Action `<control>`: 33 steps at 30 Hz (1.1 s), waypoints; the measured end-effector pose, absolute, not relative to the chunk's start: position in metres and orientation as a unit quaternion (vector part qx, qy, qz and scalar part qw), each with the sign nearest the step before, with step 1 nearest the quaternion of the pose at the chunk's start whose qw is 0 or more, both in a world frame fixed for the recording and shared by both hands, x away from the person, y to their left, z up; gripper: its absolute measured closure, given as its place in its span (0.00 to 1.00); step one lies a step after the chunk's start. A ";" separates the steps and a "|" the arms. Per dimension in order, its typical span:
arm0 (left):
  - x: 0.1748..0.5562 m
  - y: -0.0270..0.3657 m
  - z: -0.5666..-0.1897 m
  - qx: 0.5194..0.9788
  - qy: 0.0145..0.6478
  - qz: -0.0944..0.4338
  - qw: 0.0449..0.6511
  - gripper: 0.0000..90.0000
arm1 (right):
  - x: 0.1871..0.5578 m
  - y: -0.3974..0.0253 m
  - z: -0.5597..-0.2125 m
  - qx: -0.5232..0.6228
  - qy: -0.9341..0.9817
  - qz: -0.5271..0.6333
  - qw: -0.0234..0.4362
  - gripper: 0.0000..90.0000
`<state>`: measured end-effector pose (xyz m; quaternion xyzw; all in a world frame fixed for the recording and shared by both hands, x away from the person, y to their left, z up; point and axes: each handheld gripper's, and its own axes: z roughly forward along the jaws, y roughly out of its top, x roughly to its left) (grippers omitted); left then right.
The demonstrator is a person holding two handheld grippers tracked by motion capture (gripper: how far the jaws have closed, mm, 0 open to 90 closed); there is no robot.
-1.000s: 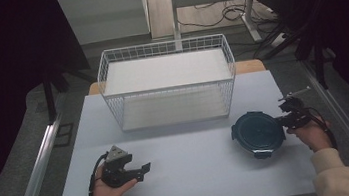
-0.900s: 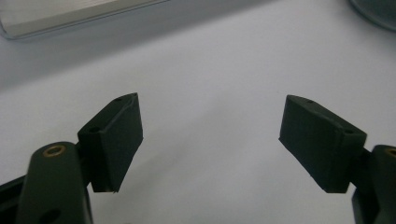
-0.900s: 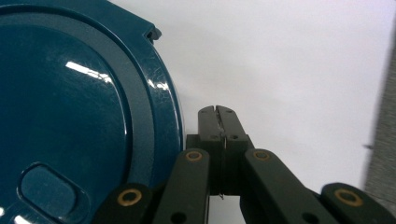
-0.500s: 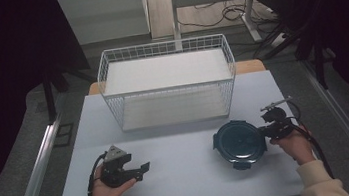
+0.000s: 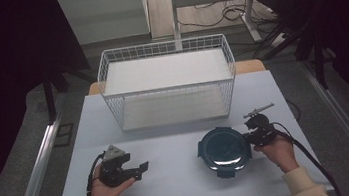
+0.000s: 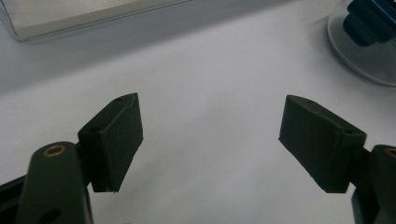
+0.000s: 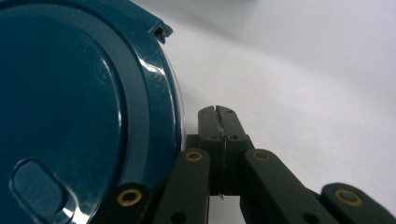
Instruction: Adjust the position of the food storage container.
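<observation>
Lidded blue container (image 5: 223, 149) sits on the white table (image 5: 172, 179) in front of the wire basket (image 5: 168, 81), touching the right gripper (image 7: 218, 112), whose jaws are pressed together empty, so a push could skate it off course, while the left gripper (image 6: 210, 140) gapes wide, empty

No readable text
Nothing on the blue lid (image 5: 224, 150) or the worktop (image 5: 172, 179) around it is showing lettering.

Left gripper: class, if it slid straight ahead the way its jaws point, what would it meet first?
Probably the blue round container: the left gripper points right across bare table towards it, though exact alignment is uncertain.
</observation>
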<state>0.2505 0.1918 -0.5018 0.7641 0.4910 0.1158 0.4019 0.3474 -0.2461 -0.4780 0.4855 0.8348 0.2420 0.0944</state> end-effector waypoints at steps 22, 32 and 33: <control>0.251 0.193 -0.501 0.762 0.493 0.118 0.402 0.23 | 0.345 -0.208 -0.482 0.469 0.840 0.261 0.082 1.00; 0.252 0.195 -0.501 0.762 0.494 0.118 0.402 0.24 | 0.347 -0.183 -0.485 0.461 0.843 0.265 0.083 1.00; 0.252 0.195 -0.501 0.762 0.494 0.118 0.402 0.24 | 0.347 -0.183 -0.485 0.461 0.843 0.265 0.083 1.00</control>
